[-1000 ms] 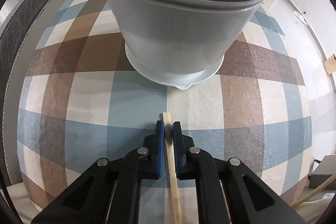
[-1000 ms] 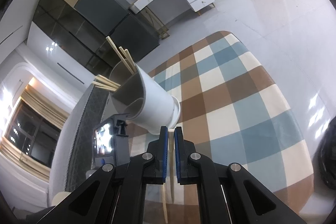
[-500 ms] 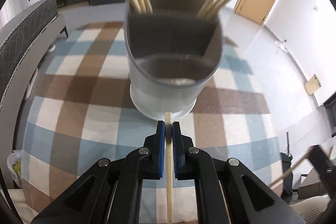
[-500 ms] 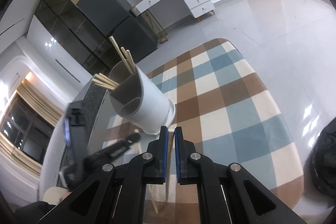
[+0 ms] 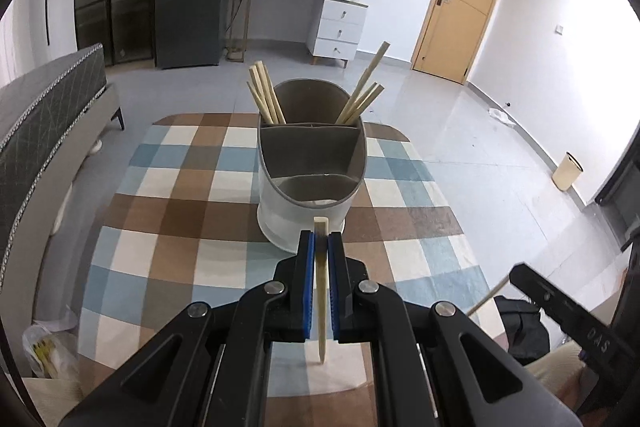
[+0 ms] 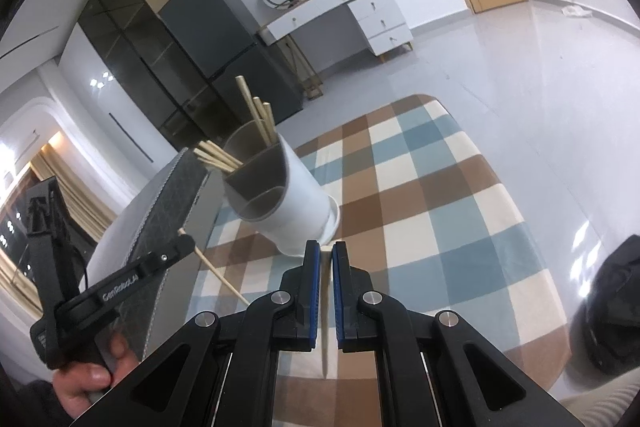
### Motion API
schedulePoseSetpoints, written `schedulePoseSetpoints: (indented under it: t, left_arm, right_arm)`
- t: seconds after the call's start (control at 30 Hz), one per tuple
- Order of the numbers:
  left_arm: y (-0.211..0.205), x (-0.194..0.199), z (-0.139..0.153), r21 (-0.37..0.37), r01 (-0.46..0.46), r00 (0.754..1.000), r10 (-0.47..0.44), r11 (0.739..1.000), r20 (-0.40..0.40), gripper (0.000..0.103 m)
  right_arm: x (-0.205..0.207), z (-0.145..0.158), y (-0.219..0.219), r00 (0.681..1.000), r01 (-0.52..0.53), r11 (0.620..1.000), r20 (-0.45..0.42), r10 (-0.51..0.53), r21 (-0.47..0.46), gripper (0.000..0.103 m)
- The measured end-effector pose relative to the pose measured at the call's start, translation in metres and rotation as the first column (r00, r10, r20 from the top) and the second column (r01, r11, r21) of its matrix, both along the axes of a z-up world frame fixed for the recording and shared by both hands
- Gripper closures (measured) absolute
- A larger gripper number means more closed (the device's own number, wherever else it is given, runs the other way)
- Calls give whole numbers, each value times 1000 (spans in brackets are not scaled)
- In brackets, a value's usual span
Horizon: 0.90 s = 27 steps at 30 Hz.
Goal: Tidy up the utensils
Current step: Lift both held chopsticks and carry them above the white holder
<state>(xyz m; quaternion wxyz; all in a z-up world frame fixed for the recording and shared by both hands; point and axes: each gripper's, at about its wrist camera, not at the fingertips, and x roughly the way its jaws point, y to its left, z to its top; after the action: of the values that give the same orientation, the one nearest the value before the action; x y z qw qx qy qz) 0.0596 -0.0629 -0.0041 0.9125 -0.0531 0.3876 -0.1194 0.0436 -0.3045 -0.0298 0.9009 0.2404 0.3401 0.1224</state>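
Observation:
A white utensil holder [image 5: 304, 211] with grey divided compartments stands on the checked tablecloth [image 5: 180, 227]. Several wooden chopsticks [image 5: 266, 95] lean in its two back compartments; the front compartment looks empty. My left gripper [image 5: 320, 235] is shut on one pale chopstick [image 5: 321, 291], held above and short of the holder's near rim. My right gripper [image 6: 326, 246] is shut on another chopstick [image 6: 326, 307], to the right of the holder [image 6: 296, 211]. The right wrist view also shows the left gripper [image 6: 185, 245], held by a hand [image 6: 80, 383], with its chopstick [image 6: 218, 271] sticking out behind.
A grey quilted bench [image 5: 44, 115] runs along the table's left side. A black bag [image 6: 612, 303] lies at the right. The right gripper's tip [image 5: 520, 275] shows at lower right in the left wrist view. A dresser [image 5: 336, 19], dark cabinets and a door line the far wall.
My left gripper has risen and tilted up with its chopstick, from close under the holder's wall to looking down into its compartments. The right gripper shifted slightly; the left gripper entered its view.

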Motion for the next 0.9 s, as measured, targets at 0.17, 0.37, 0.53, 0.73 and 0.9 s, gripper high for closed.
schedulePoseSetpoints:
  t: [0.17, 0.37, 0.53, 0.73, 0.9]
  left_arm:
    - [11, -7, 2, 20, -9, 1000, 9, 1000, -7, 101]
    - [17, -13, 5, 63, 1, 1000, 1, 998, -22, 101]
    - [21, -18, 8, 56, 16, 999, -15, 998, -32, 101]
    - [34, -21, 15, 4, 8, 999, -8, 1000, -39, 101]
    - [40, -27, 34, -24, 46, 999, -46, 999, 6, 101]
  right_arm:
    - [-8, 8, 13, 999, -20, 999, 43, 21, -35, 97]
    - [-14, 15, 21, 997, -19, 998, 79, 24, -55, 98]
    - [-19, 16, 24, 997, -18, 998, 79, 23, -64, 98]
    - [-27, 23, 26, 995, 4, 997, 96, 3, -72, 97]
    - [-34, 31, 36, 995, 2, 994, 104, 10, -109, 98]
